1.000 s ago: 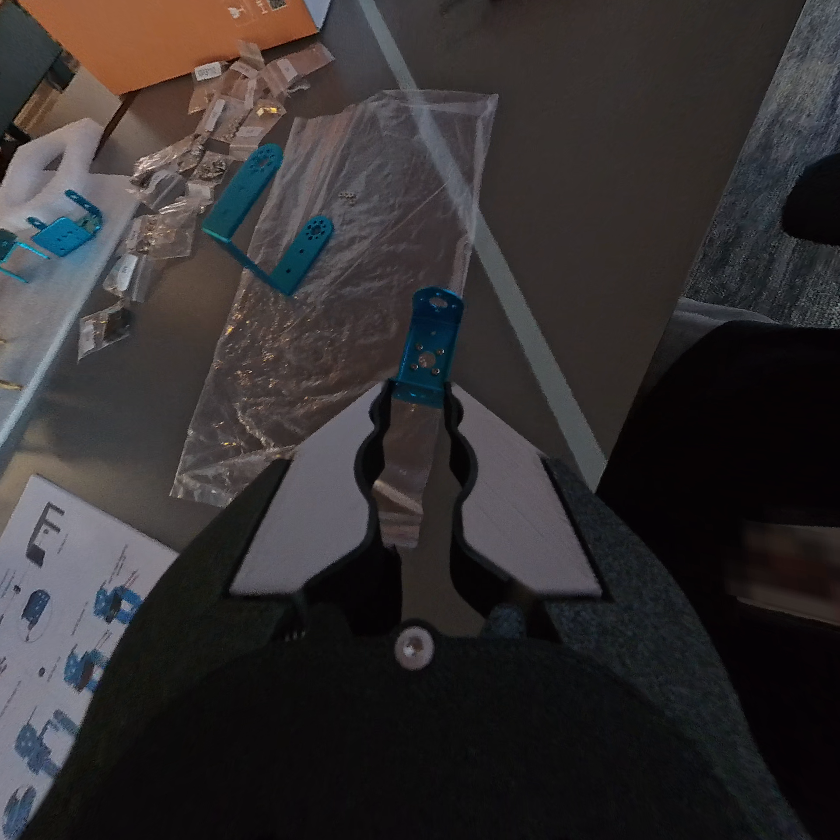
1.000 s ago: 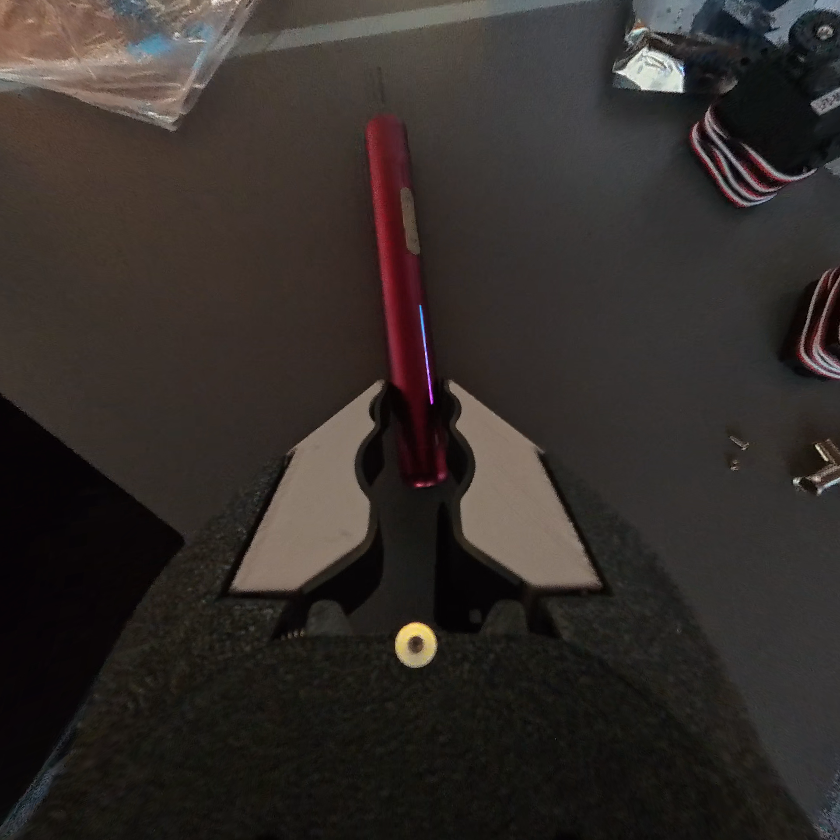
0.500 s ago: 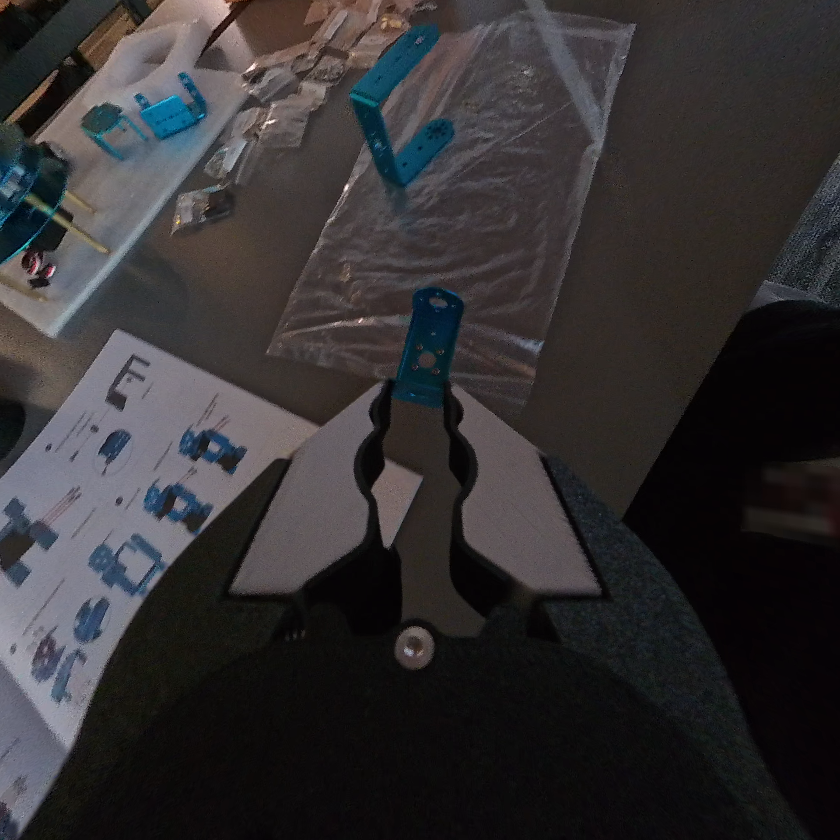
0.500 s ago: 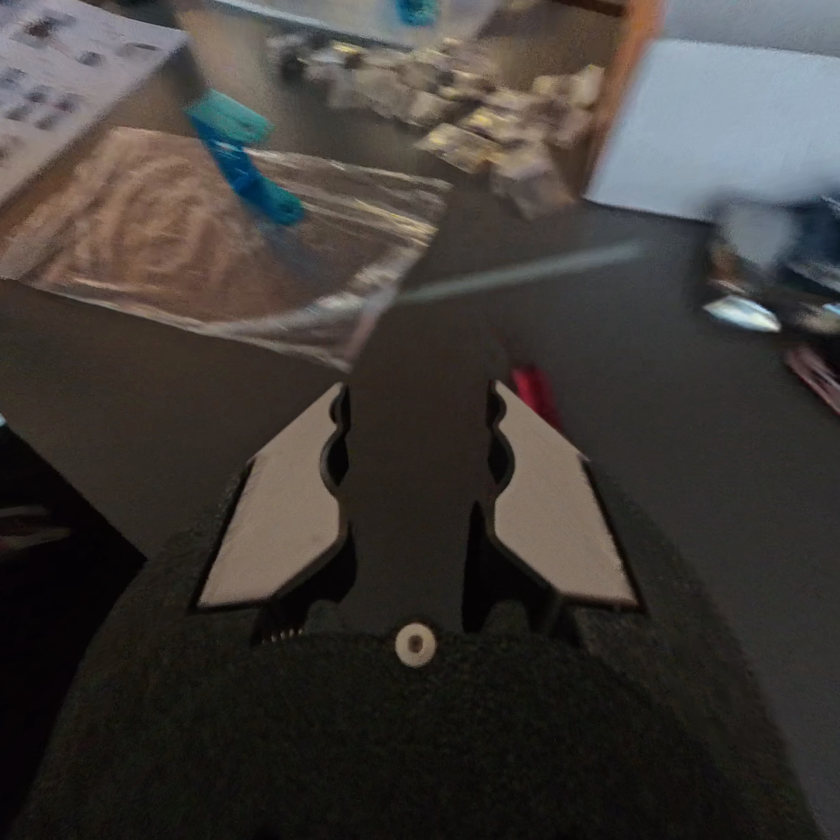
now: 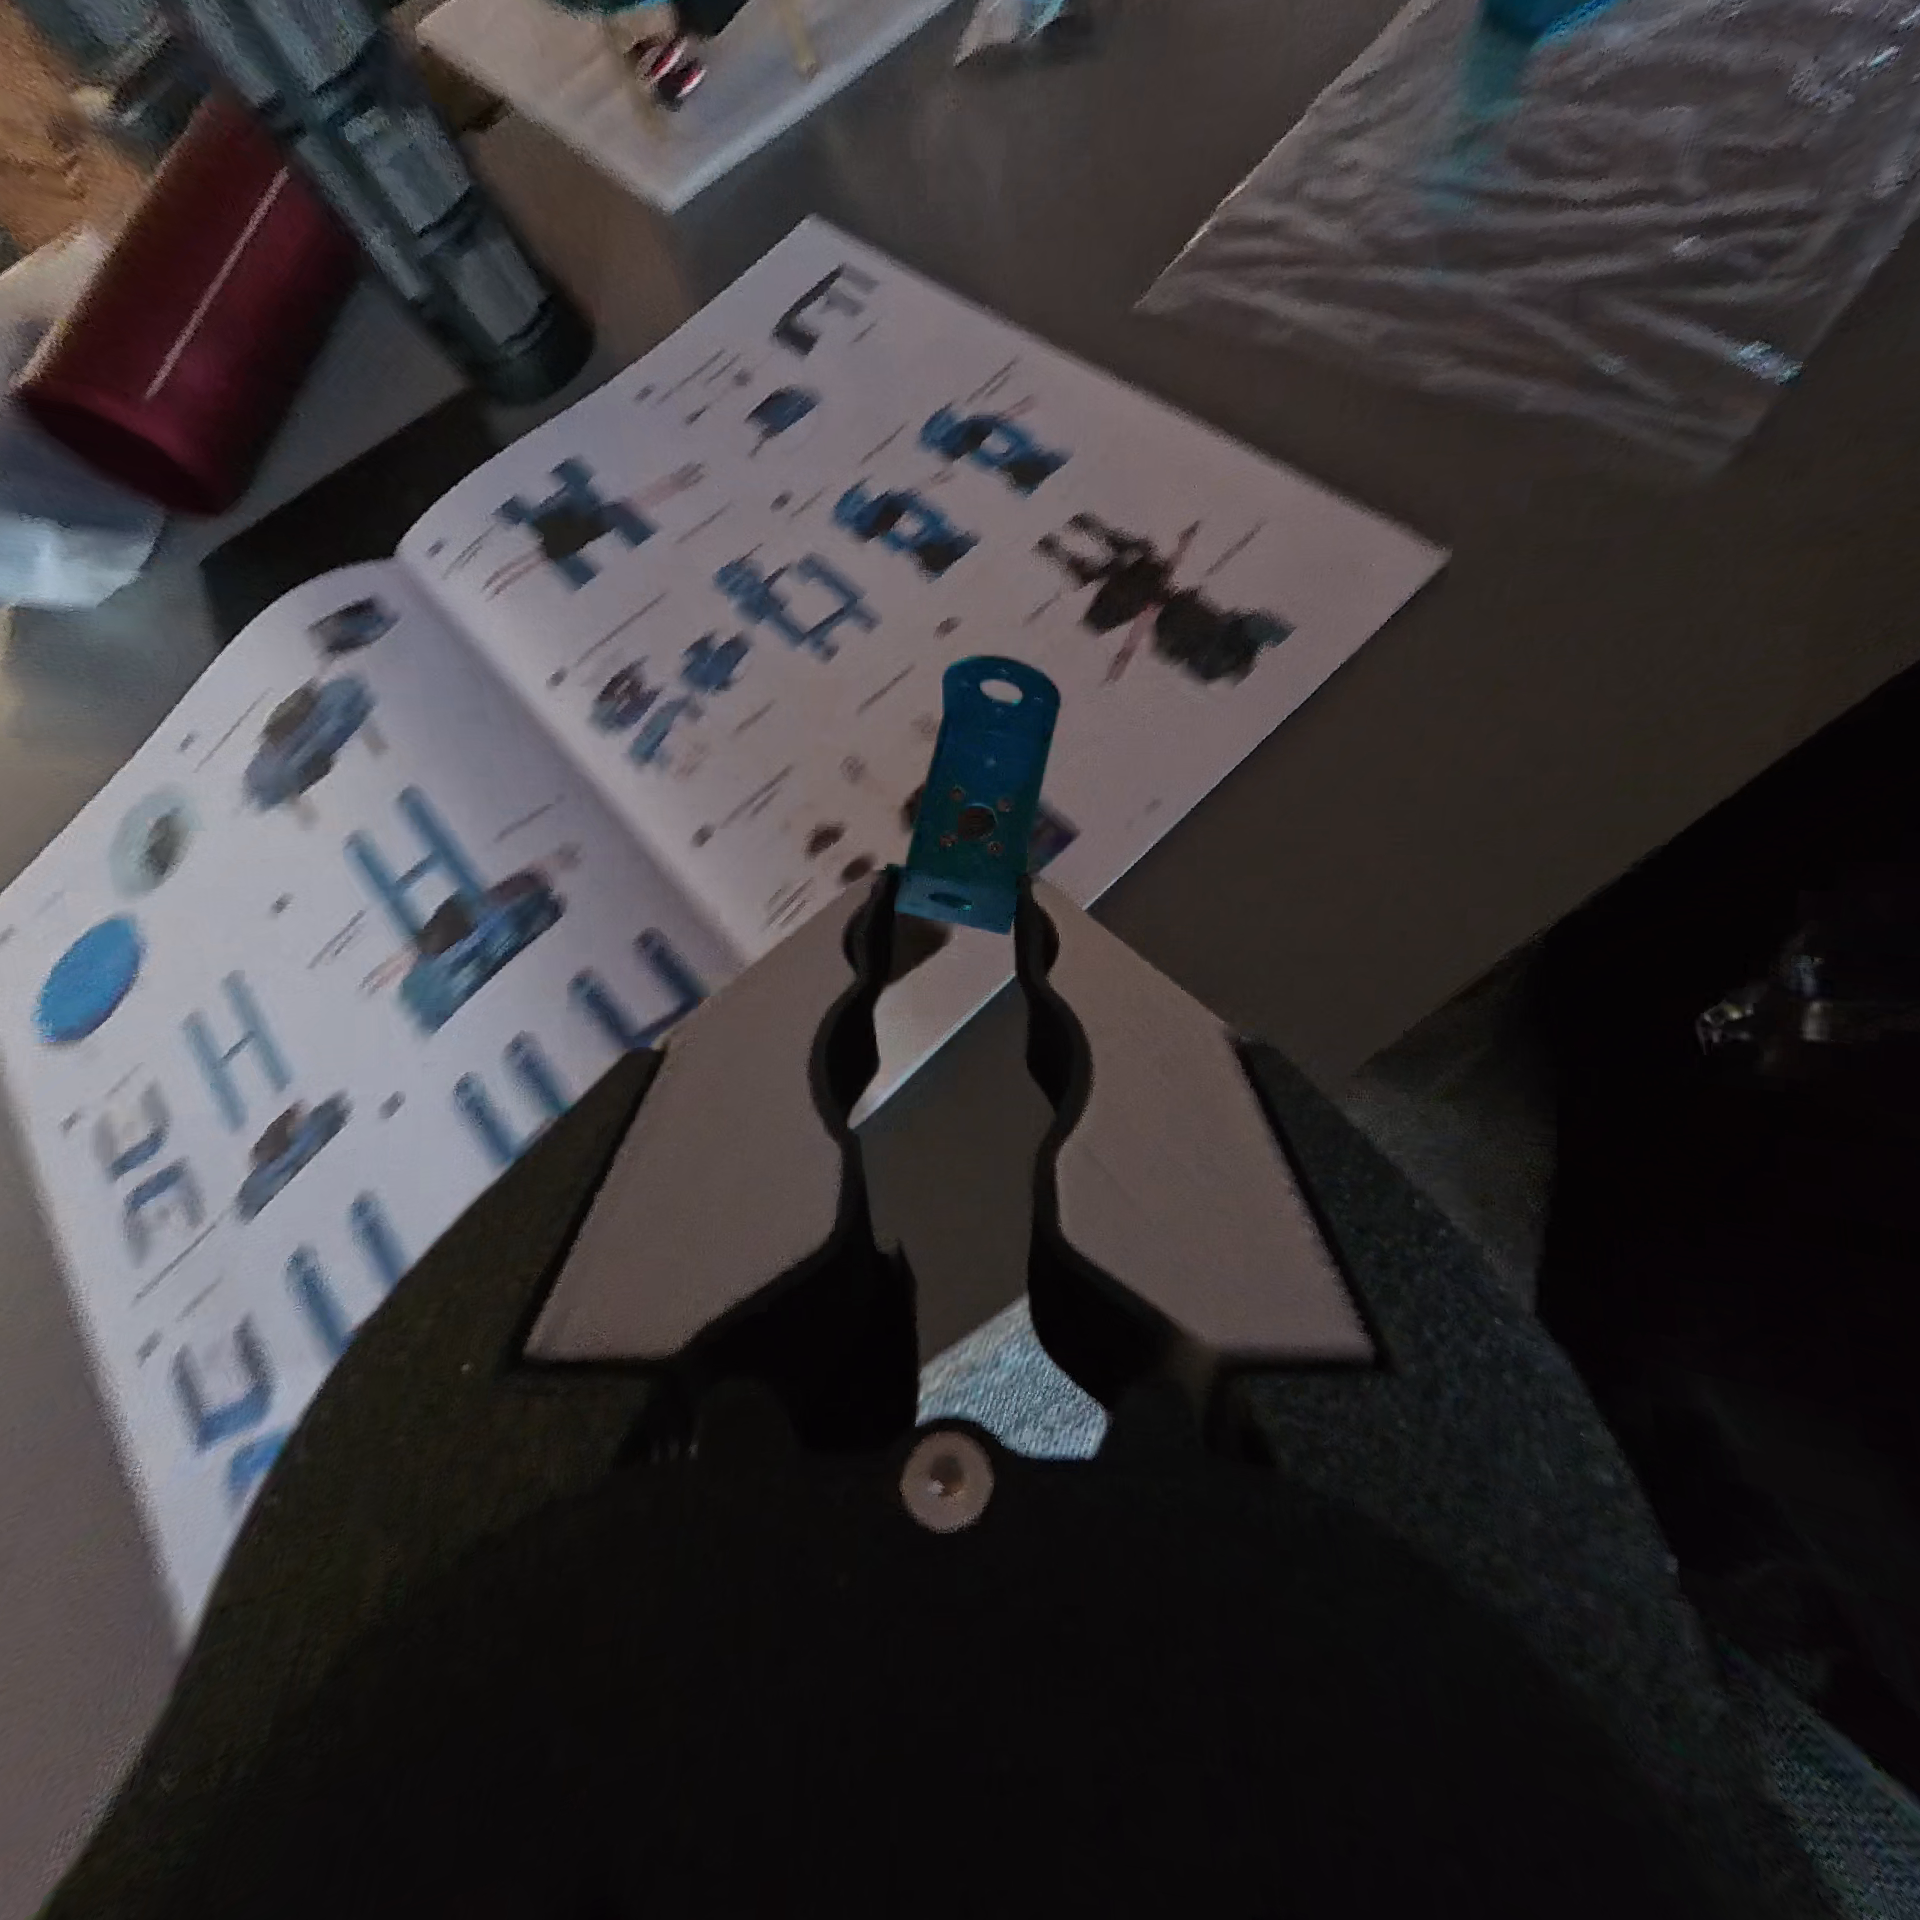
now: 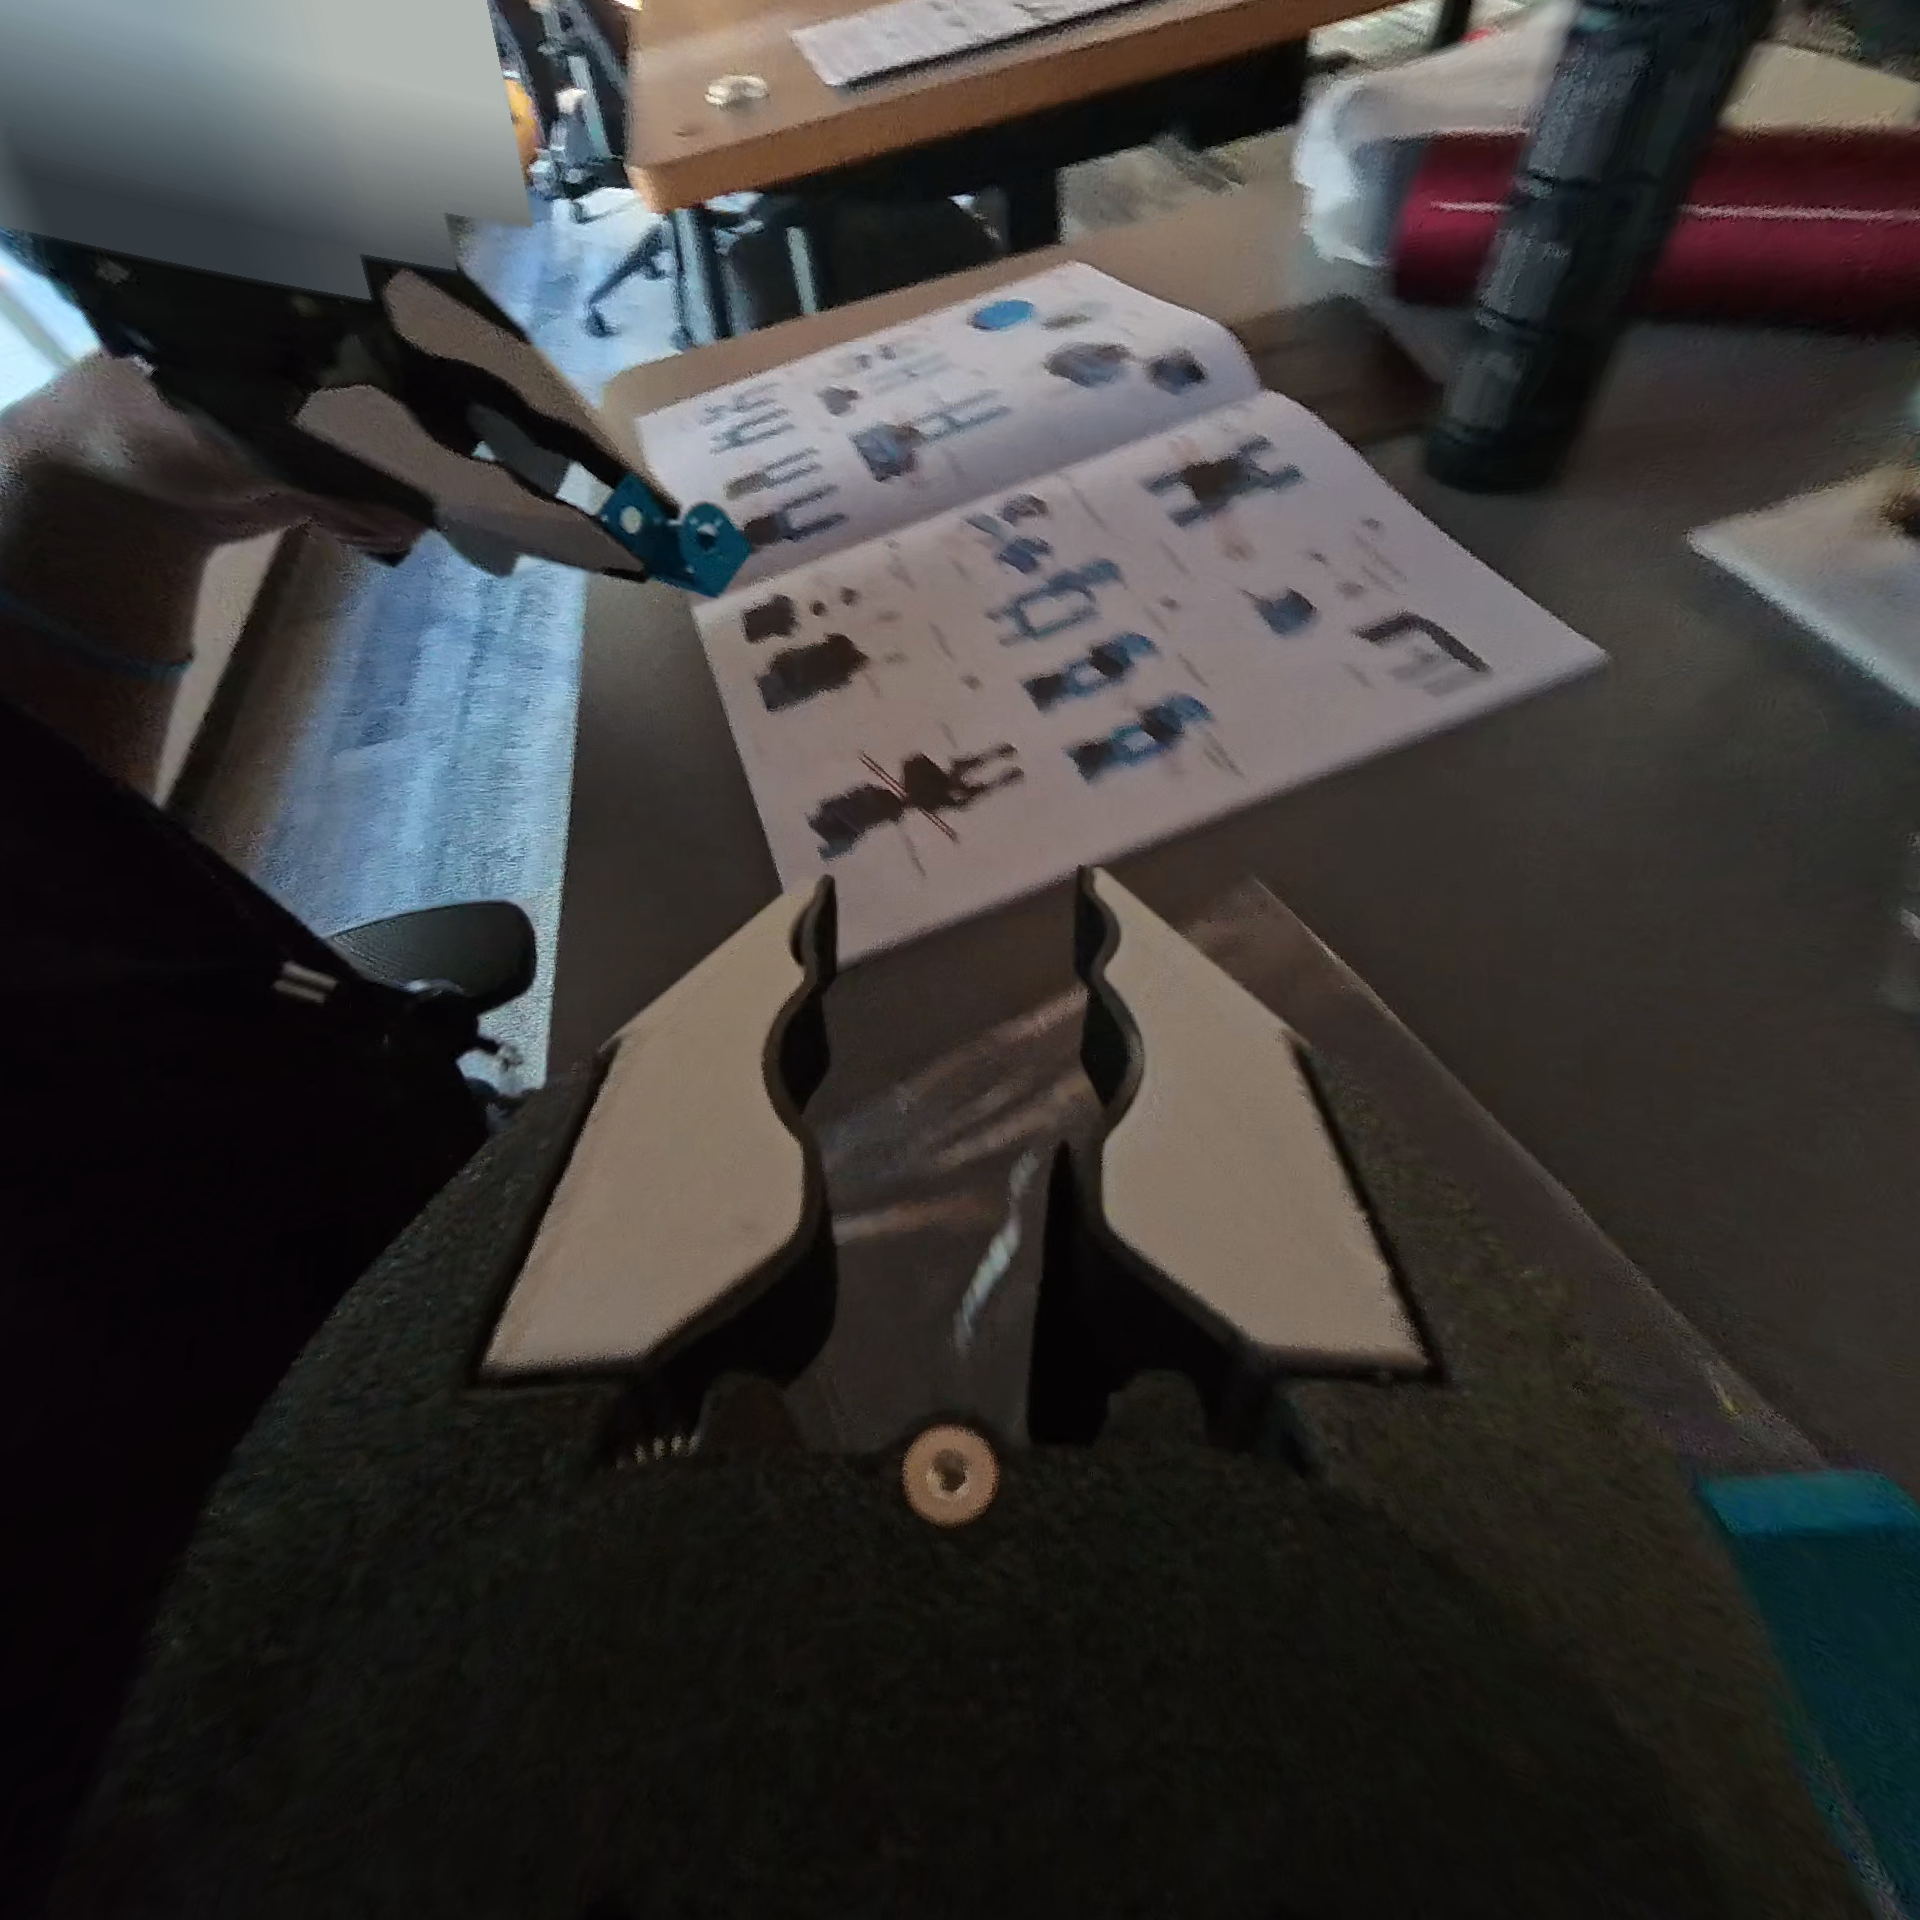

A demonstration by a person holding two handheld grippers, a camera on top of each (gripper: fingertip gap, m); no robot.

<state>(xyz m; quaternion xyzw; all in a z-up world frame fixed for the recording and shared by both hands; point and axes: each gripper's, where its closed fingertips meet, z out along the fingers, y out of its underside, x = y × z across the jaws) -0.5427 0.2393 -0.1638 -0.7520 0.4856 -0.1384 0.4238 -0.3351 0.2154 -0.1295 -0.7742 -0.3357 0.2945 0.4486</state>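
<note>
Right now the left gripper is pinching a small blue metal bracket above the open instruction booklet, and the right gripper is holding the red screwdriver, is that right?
Not quite. The right gripper is open and holds nothing, as the right wrist view shows. The rest stands: the left gripper pinches the small blue metal bracket above the open instruction booklet.

An office or maker workspace set up for building a kit

A dark table [image 6: 1558, 935] carries an open picture-instruction booklet [image 6: 1091, 623], a crinkled clear plastic bag [image 5: 1558, 229] on the right and a white foam tray [image 5: 727, 114] at the far side. A dark bottle [image 6: 1527, 312] and a maroon roll [image 5: 177, 312] stand behind the booklet. Farther off there is a wooden desk [image 6: 935, 114], wheeled chair legs [image 6: 634, 270] and grey carpet [image 6: 416, 675].
</note>
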